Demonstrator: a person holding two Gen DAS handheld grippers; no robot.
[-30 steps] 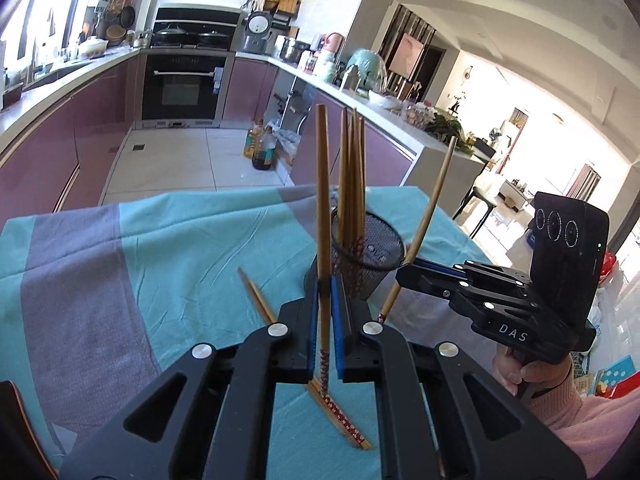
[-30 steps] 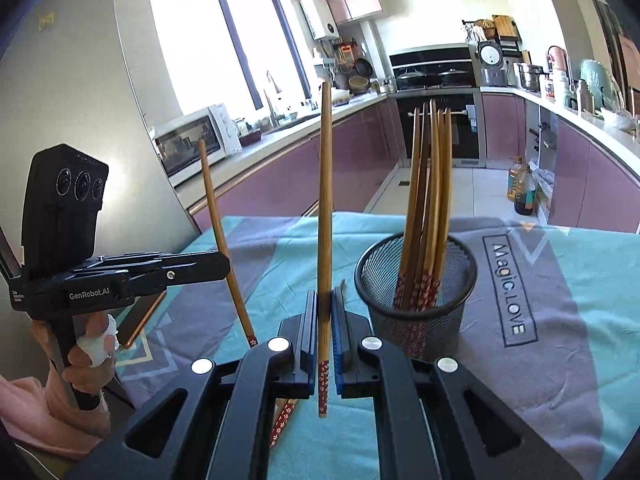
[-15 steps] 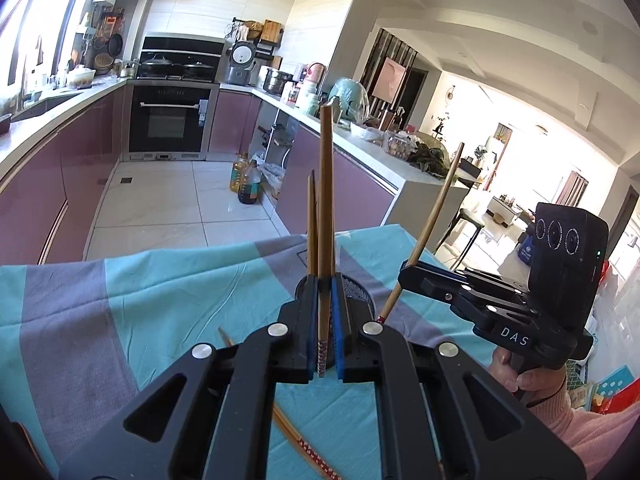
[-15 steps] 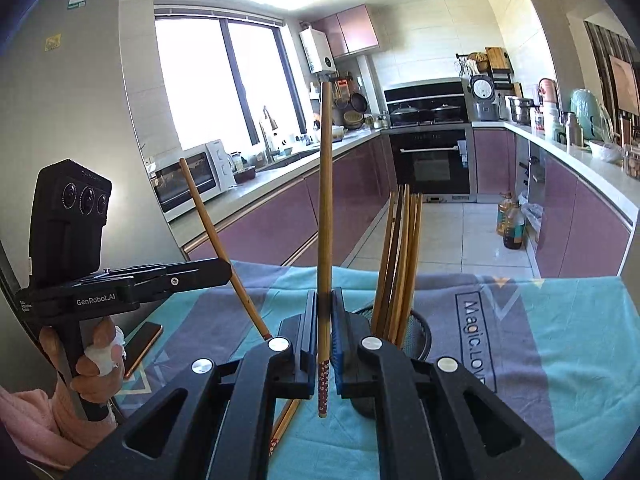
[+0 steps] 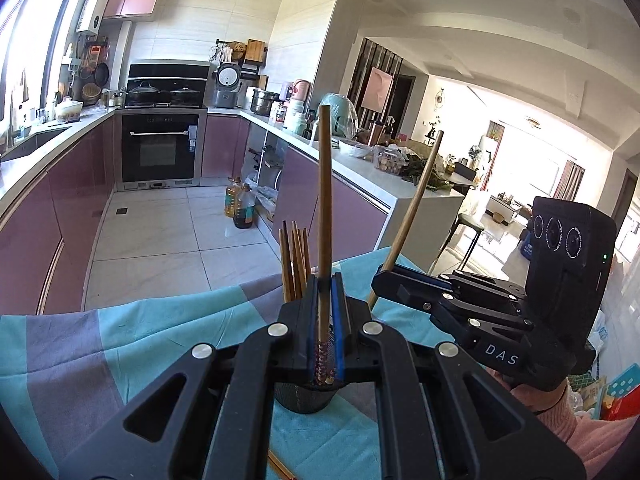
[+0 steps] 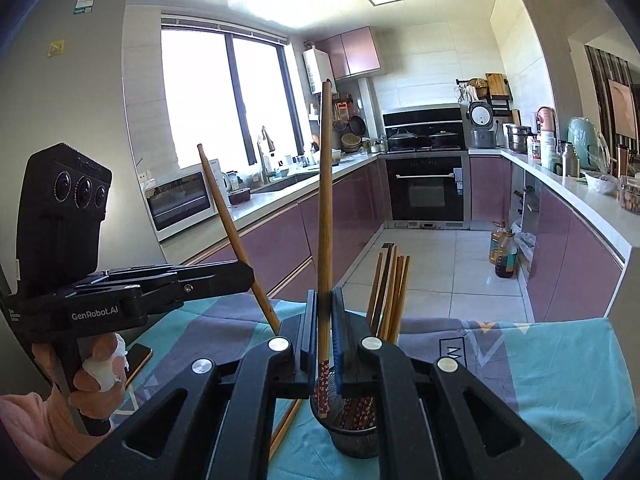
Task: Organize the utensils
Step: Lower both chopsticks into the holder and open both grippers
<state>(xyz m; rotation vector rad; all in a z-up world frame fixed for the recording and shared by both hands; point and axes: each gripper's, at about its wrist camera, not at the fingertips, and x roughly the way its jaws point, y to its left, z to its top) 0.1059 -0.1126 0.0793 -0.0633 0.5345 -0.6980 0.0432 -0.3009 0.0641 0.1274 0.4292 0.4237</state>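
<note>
Black wire-mesh cup (image 6: pixel 354 436) holding brown wooden chopsticks (image 6: pixel 390 292) just beyond both tongs, left gripper (image 5: pixel 325 320) and right gripper (image 6: pixel 325 334) each clamped on one upright chopstick

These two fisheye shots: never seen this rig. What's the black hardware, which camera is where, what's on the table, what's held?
There is no robot here. A person carries a hand-held gripper in each hand, and each one has a fisheye camera looking forward along its two fingers.

The left wrist view looks out over the left hand-held gripper, with the right one at its right side. The right wrist view looks out over the right hand-held gripper, with the left one at its left side, held by a hand.

Each gripper is shut on one wooden chopstick, held roughly upright: the left chopstick and the right chopstick.

On the teal and grey tablecloth stands a black mesh holder with several chopsticks already inside. At least one loose chopstick lies on the cloth beside it.
</note>
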